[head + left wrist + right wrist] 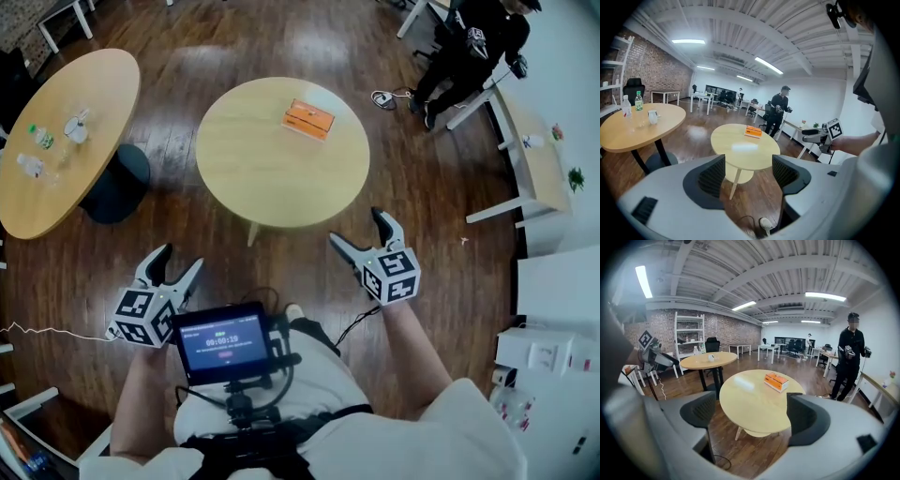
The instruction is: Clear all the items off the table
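Observation:
An orange box (308, 119) lies on the far right part of a round wooden table (281, 178). The box (753, 131) shows small in the left gripper view, and the same box (776, 381) in the right gripper view. My left gripper (176, 268) hangs open over the floor, short of the table's near left edge. My right gripper (357, 231) is open too, just off the table's near right rim. Nothing sits between either pair of jaws. Both point toward the table (754, 404).
A second round table (56, 131) at the left carries bottles (37, 138) and a cup (75, 128). A person (473, 47) stands at the far right by white desks (530, 155). White cabinets (553, 309) are at my right. A cable (42, 334) trails on the floor.

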A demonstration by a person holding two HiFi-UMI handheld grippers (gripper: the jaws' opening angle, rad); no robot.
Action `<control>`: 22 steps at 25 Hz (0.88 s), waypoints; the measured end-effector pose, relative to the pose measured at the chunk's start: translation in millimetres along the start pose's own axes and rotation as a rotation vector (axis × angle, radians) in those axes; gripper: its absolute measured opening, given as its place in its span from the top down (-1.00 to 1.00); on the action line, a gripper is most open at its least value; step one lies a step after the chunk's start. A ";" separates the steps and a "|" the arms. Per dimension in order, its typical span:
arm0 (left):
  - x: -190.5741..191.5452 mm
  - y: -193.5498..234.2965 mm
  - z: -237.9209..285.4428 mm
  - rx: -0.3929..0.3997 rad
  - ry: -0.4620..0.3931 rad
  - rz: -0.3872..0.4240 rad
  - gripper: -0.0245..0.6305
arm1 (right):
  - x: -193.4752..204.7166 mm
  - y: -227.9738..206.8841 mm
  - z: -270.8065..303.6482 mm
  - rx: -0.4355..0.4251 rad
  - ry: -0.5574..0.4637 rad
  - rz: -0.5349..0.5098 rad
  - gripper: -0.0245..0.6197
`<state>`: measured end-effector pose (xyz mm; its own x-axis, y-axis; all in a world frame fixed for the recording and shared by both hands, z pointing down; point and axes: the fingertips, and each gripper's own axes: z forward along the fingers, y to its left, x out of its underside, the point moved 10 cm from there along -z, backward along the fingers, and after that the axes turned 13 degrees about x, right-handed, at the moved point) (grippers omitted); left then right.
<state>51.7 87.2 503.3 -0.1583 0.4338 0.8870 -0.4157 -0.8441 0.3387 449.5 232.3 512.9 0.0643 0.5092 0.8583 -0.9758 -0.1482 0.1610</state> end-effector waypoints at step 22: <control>-32.9 58.1 40.0 -0.090 -0.020 -0.079 -0.04 | -58.5 -61.9 225.3 -0.097 0.068 -0.149 -0.82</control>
<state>68.6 11.3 506.4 -0.1045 0.4906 0.8651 -0.5048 -0.7756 0.3788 553.3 20.6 562.5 0.1988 0.5760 0.7929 -0.9723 0.0144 0.2333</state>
